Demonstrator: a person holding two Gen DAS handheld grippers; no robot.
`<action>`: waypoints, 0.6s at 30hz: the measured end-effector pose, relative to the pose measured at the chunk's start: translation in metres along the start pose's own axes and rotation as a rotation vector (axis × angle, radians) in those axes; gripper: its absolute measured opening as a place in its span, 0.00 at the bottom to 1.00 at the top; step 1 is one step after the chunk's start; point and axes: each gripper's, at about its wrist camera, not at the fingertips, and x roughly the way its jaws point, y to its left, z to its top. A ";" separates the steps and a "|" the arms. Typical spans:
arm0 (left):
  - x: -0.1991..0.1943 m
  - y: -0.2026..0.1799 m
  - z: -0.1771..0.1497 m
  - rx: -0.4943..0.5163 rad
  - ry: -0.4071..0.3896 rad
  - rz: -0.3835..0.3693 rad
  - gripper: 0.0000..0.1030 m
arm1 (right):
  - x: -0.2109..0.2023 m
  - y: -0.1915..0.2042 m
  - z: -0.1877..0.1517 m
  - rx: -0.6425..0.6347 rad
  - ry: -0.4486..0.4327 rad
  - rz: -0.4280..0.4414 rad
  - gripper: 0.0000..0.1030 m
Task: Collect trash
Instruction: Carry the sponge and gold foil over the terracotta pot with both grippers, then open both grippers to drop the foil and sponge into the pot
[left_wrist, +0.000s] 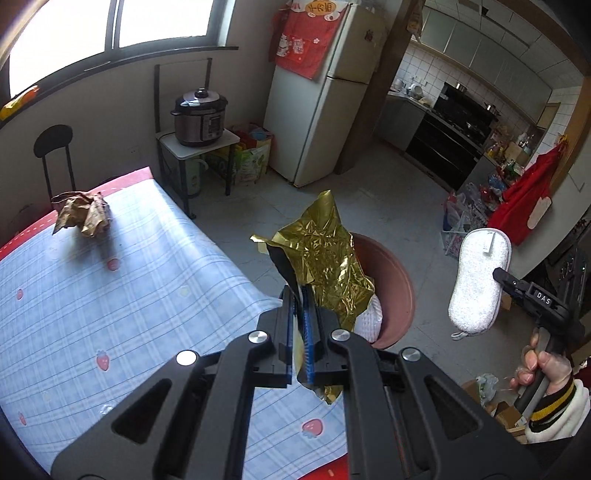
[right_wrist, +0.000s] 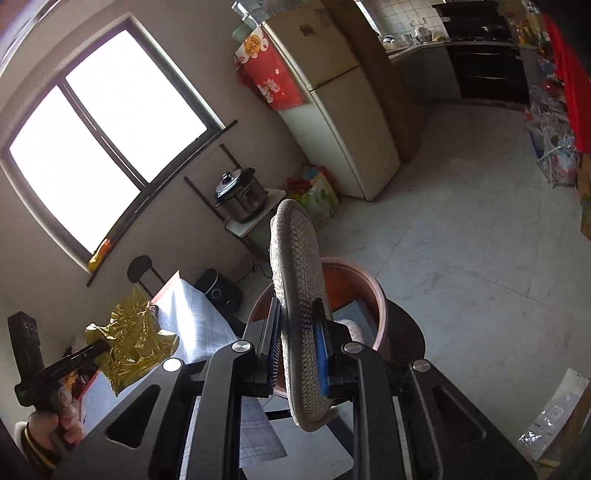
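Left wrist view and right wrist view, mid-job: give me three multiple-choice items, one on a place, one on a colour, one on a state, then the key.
1. Where is the crumpled brown paper wad?
A. On the checked tablecloth
B. In the basin
C. On the floor

2. What colour is the crinkled foil wrapper in the left gripper?
A. Silver
B. Gold
C. Red

3. What is the state of the right gripper?
A. Open, holding nothing
B. Shut on a white oval sponge pad
C. Shut on a bottle

Key: 1 A, the wad lies on the checked tablecloth, far from the round reddish-brown basin. 2 B, the foil shines gold. 3 B, the white oval sponge pad stands clamped between its fingers.
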 end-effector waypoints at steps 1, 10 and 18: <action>0.012 -0.010 0.005 0.011 0.009 -0.012 0.08 | -0.002 -0.008 0.002 0.008 -0.003 -0.008 0.17; 0.108 -0.066 0.055 0.073 0.035 -0.052 0.42 | -0.004 -0.047 0.013 0.036 0.011 -0.057 0.17; 0.095 -0.071 0.071 0.069 -0.054 -0.045 0.81 | 0.021 -0.035 0.027 -0.005 0.037 -0.021 0.17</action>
